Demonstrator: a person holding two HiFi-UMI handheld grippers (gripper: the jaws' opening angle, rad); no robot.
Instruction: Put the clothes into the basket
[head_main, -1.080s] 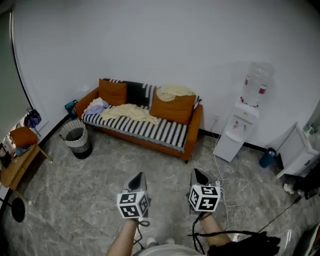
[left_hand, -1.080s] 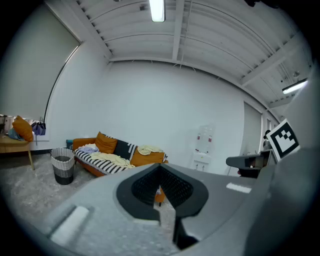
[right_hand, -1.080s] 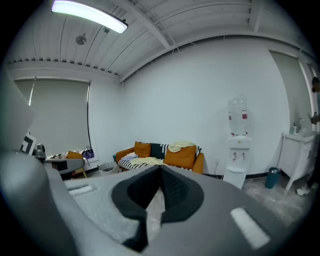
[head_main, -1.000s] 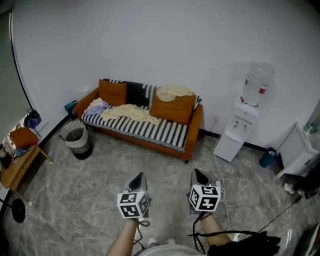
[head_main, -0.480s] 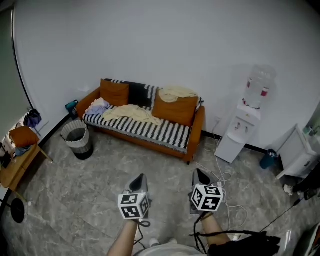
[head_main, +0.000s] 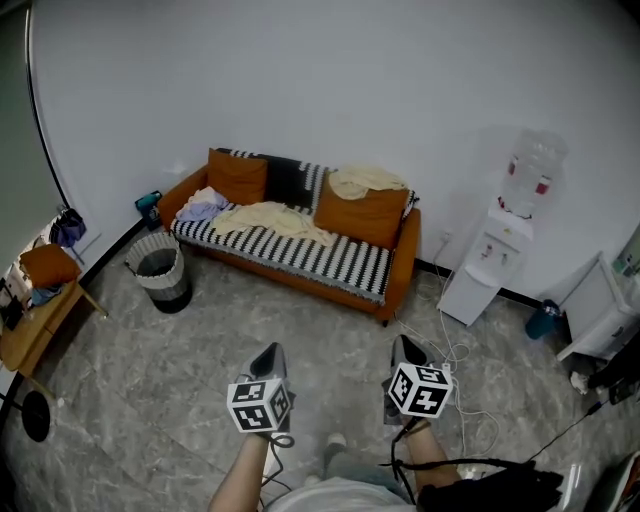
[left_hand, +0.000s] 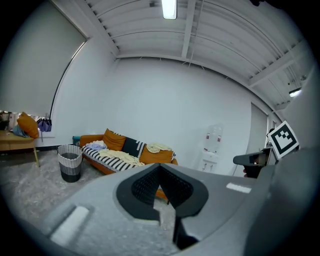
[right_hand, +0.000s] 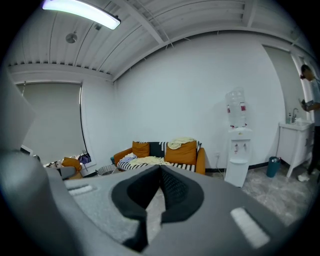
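Cream clothes (head_main: 268, 219) on sofa (head_main: 335, 264), well beyond left gripper (head_main: 270, 349), right gripper (head_main: 403, 343) fingers (head_main: 408, 353).

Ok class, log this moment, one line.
left tool: shut, empty | right tool: shut, empty | pale yellow cloth: on seat of orange striped sofa | grey woven basket: beside sofa

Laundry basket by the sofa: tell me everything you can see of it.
The round woven basket stands upright on the grey stone-look floor, beside the end of the orange sofa at the head view's left. Its upper wall is pale, its lower band dark. The top is open and dark inside; no clothes show above the rim.
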